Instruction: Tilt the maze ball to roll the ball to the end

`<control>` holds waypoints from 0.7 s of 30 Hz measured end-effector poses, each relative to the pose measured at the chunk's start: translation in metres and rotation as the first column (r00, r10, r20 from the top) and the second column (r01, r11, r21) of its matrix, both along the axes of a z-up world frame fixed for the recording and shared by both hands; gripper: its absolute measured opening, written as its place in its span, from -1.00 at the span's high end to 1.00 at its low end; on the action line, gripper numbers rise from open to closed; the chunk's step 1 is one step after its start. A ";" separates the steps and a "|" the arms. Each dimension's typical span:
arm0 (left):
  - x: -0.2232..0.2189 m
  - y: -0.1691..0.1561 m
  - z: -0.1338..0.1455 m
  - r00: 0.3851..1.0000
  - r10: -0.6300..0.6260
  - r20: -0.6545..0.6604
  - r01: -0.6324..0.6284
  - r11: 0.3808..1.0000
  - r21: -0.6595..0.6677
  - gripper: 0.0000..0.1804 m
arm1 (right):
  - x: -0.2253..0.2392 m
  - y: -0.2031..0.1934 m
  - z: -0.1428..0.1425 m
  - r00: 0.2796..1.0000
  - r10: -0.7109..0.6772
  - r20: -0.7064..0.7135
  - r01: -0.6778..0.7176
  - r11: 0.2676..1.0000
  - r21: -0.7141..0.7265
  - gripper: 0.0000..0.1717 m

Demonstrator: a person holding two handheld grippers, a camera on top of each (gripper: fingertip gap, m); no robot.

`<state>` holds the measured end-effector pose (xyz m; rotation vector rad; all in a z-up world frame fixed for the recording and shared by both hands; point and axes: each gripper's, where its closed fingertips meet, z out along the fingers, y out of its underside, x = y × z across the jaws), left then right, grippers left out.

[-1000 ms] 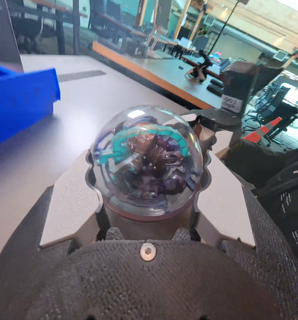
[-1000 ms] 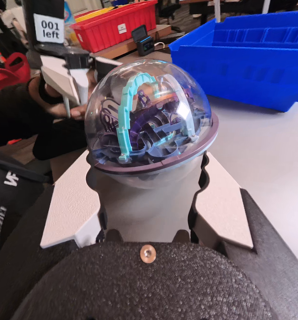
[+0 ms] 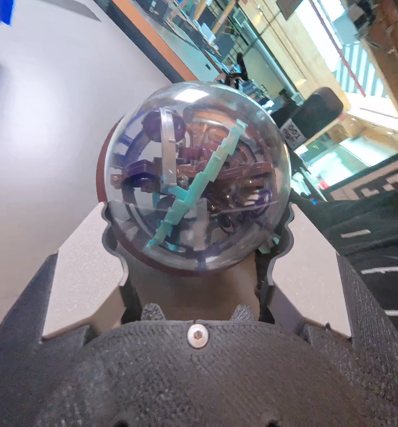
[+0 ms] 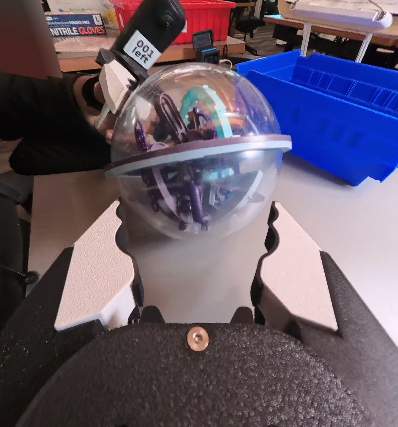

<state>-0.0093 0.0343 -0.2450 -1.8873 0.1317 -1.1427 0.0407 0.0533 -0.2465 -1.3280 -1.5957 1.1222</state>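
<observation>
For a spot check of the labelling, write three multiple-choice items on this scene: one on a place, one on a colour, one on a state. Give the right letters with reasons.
1. In the right wrist view, where is the blue bin relative to the maze ball?
A. In front of it, nearer the camera
B. To its right, on the table
C. Under it

2. In the left wrist view, what colour is the stepped track that crosses the dome?
A. Teal
B. Yellow
C. Red

3. In the right wrist view, how does the ball's middle band lie?
A. Straight up and down
B. Hidden from view
C. Slightly slanted, left end lower

Answers:
1 B: the bin fills the right side of the view, beside the ball.
2 A: the staircase-like strip is plainly teal.
3 C: the band drops from its right end to its left.
</observation>
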 end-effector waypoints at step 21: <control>-0.035 0.013 0.009 0.983 -0.007 -0.185 0.048 0.974 0.222 -0.53 | -0.027 0.022 0.026 0.995 0.089 -0.049 -0.093 0.991 -0.093 -0.31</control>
